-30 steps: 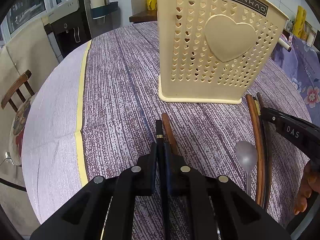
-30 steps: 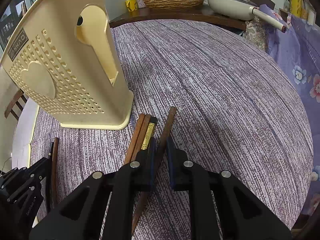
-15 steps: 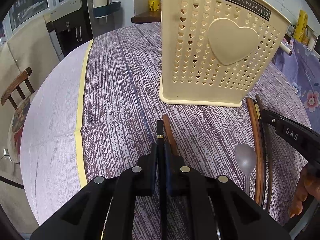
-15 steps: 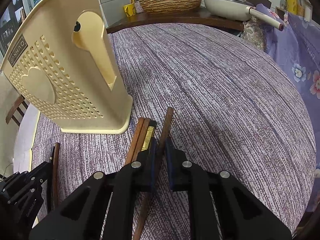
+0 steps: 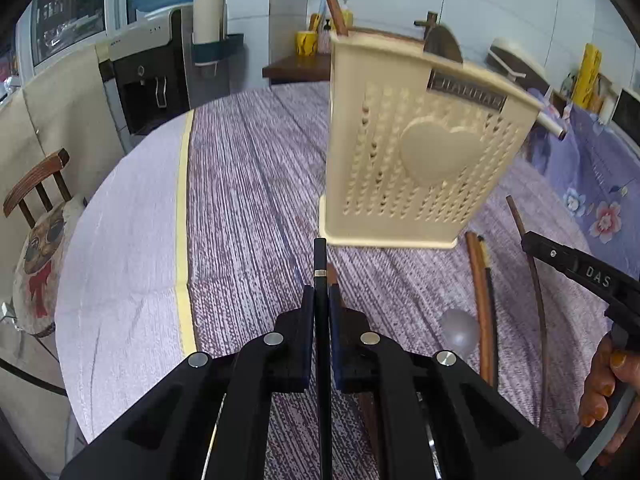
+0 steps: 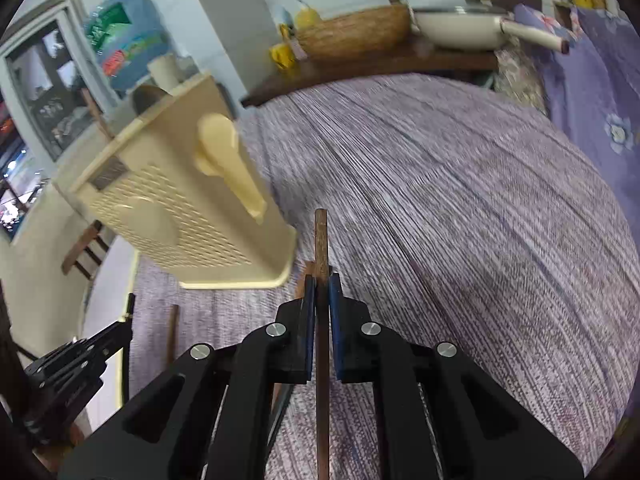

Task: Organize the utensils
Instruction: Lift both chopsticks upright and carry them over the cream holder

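So you've got your left gripper (image 5: 320,300) clamped on a black chopstick (image 5: 319,264) and your right gripper (image 6: 320,292) clamped on a brown chopstick (image 6: 321,240), both just short of the cream utensil holder (image 5: 416,160). Lift each tip clear above the holder's rim before angling down. Open tablecloth (image 6: 460,200) lies right; loose chopsticks (image 5: 480,280) and a spoon (image 5: 459,326) lie between your hands.

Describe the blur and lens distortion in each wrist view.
Left wrist view: the cream utensil holder is smeared, its label unreadable; the left gripper and its black chopstick stay sharp; fisheye bends the table edge. Right wrist view: heavier blur across tablecloth and holder; the right gripper stays crisp.
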`<action>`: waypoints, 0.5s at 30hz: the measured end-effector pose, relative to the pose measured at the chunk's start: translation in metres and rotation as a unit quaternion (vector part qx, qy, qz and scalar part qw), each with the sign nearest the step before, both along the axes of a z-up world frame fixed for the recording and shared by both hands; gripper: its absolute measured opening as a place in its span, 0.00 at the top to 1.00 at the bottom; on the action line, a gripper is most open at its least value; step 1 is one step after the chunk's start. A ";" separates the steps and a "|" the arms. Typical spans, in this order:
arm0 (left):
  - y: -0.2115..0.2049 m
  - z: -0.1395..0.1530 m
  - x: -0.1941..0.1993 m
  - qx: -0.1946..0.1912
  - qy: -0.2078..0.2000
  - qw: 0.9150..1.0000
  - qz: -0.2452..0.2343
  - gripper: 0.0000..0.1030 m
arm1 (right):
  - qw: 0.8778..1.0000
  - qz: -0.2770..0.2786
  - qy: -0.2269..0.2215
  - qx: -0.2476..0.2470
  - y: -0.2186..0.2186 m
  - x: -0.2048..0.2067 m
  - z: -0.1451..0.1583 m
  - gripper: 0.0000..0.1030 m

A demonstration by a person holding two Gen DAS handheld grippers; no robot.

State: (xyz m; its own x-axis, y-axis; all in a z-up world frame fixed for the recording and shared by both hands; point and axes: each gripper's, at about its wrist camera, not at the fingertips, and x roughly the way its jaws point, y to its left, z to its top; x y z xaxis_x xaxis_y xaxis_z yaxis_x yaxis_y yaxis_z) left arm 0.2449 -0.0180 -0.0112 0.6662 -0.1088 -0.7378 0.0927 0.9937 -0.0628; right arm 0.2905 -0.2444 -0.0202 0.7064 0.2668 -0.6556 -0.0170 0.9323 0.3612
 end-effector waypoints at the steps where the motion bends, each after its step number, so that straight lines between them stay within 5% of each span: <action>1: 0.001 0.005 -0.002 -0.006 -0.008 1.000 -0.002 0.92 | 1.000 0.010 -0.013 0.007 0.000 -0.004 0.006 0.92; 15: 0.029 0.087 -0.040 -0.058 -0.126 0.990 -0.005 0.92 | 0.985 0.096 -0.141 0.038 -0.005 -0.057 0.083 0.92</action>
